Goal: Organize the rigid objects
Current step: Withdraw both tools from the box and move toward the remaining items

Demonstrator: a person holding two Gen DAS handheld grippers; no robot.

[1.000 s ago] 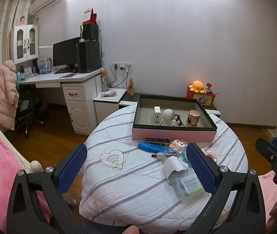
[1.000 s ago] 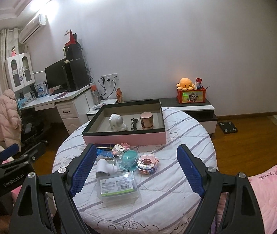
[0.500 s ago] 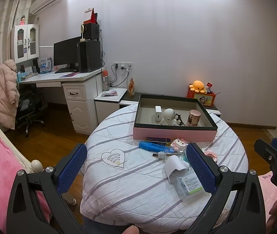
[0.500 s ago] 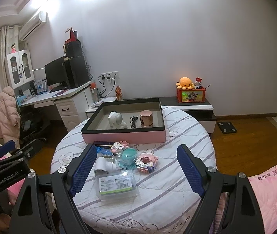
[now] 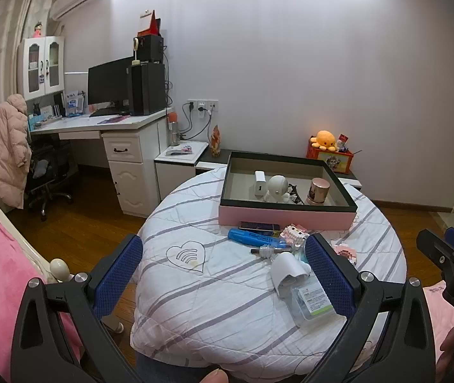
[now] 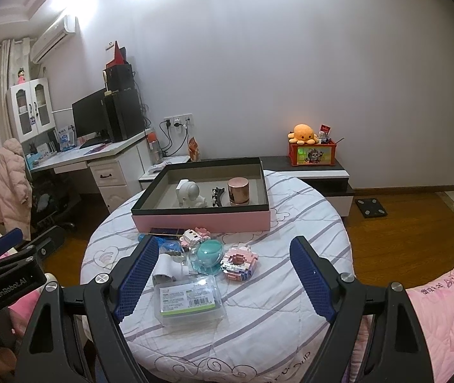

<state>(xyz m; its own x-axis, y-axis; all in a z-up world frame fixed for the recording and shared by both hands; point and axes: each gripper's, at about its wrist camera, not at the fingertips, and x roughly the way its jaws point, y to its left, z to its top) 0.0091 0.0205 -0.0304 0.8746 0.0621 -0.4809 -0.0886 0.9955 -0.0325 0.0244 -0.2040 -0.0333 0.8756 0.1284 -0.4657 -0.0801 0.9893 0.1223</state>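
A pink box with a black rim [image 5: 286,215] [image 6: 201,218] stands at the back of the round table and holds a white astronaut figure [image 6: 191,193], a rose-gold cup [image 6: 238,191], a black clip and a white charger [image 5: 259,183]. In front of it lie a blue marker [image 5: 252,237], a dark phone [image 5: 258,225], block figures [image 6: 239,261], a teal dome [image 6: 209,252], a white tube [image 6: 166,266] and a clear case [image 6: 188,298]. My left gripper [image 5: 223,274] and my right gripper [image 6: 223,274] are both open and empty, held above the table's near edge.
The table wears a striped white cloth [image 5: 214,290]. A white desk [image 5: 99,124] with monitor stands left, with a chair and pink coat [image 5: 8,150]. A low cabinet [image 6: 310,167] with an orange plush stands behind. Pink bedding [image 6: 444,312] lies right.
Both grippers have drifted slightly, the right view shifting a little towards the table. The objects have not moved.
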